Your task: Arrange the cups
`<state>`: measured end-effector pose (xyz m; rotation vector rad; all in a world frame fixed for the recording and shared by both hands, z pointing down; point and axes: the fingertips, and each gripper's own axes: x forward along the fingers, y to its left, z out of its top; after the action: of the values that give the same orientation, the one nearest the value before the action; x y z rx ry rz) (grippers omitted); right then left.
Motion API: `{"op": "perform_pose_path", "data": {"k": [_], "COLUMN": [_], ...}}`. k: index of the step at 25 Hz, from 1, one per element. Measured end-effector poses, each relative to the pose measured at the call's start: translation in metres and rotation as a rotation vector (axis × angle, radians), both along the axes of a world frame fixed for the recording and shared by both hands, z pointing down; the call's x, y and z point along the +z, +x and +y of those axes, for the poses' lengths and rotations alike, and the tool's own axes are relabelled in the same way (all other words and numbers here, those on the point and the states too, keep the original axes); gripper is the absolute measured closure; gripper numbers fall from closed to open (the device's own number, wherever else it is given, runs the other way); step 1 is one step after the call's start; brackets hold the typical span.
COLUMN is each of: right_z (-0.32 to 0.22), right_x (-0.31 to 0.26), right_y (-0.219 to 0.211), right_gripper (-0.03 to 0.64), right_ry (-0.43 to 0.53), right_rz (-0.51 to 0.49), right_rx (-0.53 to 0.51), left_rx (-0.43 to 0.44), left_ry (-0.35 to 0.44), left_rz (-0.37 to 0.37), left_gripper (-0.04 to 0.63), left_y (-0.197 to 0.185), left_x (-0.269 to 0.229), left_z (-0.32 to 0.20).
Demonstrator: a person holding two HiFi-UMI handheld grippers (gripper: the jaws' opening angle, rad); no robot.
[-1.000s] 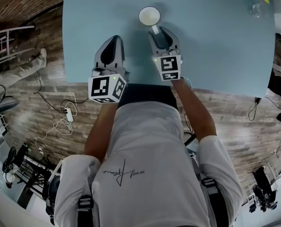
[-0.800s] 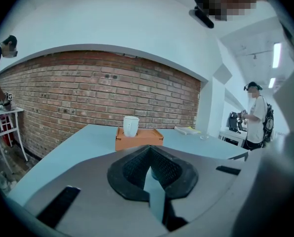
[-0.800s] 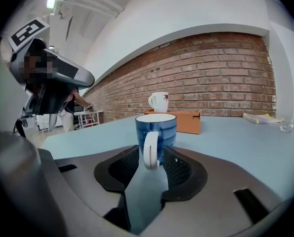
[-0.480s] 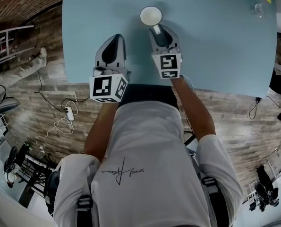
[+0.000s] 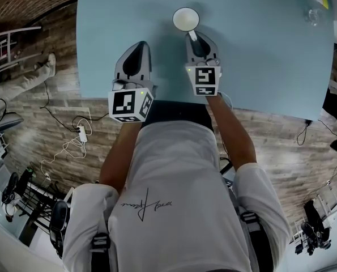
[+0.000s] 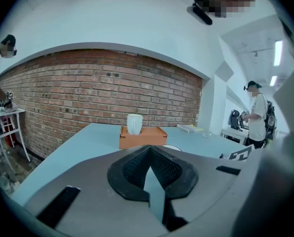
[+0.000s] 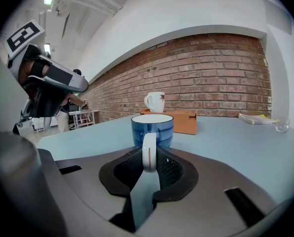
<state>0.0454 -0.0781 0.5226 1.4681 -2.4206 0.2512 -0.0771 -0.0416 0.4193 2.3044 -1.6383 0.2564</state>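
The left gripper point(image 6: 150, 164) was shut and empty. The right gripper point(image 7: 149, 159) had just been closed on the handle point(image 7: 149, 151) of the blue cup point(image 7: 152, 127), set short of the tray point(image 7: 186, 120). A firm, level lift was judged needed to carry it toward the white cup point(image 7: 155, 101) on the tray.

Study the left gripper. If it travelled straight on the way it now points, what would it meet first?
Most likely the orange tray holding the white cup, straight ahead across bare table. The left gripper looks tilted slightly down, so its tips might touch the table first; depth is unclear.
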Motion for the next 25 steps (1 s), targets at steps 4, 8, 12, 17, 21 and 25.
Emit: {"op": "perform_pose_path", "data": {"k": [4, 8, 12, 17, 21, 25], "right_z": [0.001, 0.001, 0.003, 0.005, 0.002, -0.001], "right_x": [-0.007, -0.009, -0.011, -0.017, -0.024, -0.031], "right_y": [0.003, 0.005, 0.010, 0.016, 0.018, 0.024], "right_gripper": [0.552, 0.554, 0.555, 0.557, 0.557, 0.557], "right_ry": [0.003, 0.001, -0.012, -0.016, -0.017, -0.016], "right_rz": [0.000, -0.001, -0.004, -0.015, -0.030, -0.043], "right_rx": [-0.009, -0.008, -0.012, -0.006, -0.001, 0.001], "left_rx": [-0.011, -0.017, -0.019, -0.020, -0.024, -0.026], "left_ry": [0.001, -0.002, 0.002, 0.006, 0.011, 0.020], "left_rz": [0.009, 0.024, 0.036, 0.052, 0.060, 0.073], "left_gripper": [0.586, 0.586, 0.586, 0.586, 0.586, 0.586], "left_y": [-0.004, -0.005, -0.002, 0.001, 0.002, 0.006], "left_x": [-0.003, 0.000, -0.002, -0.004, -0.006, -0.009], "left_z": [0.000, -0.002, -0.003, -0.005, -0.009, -0.013]}}
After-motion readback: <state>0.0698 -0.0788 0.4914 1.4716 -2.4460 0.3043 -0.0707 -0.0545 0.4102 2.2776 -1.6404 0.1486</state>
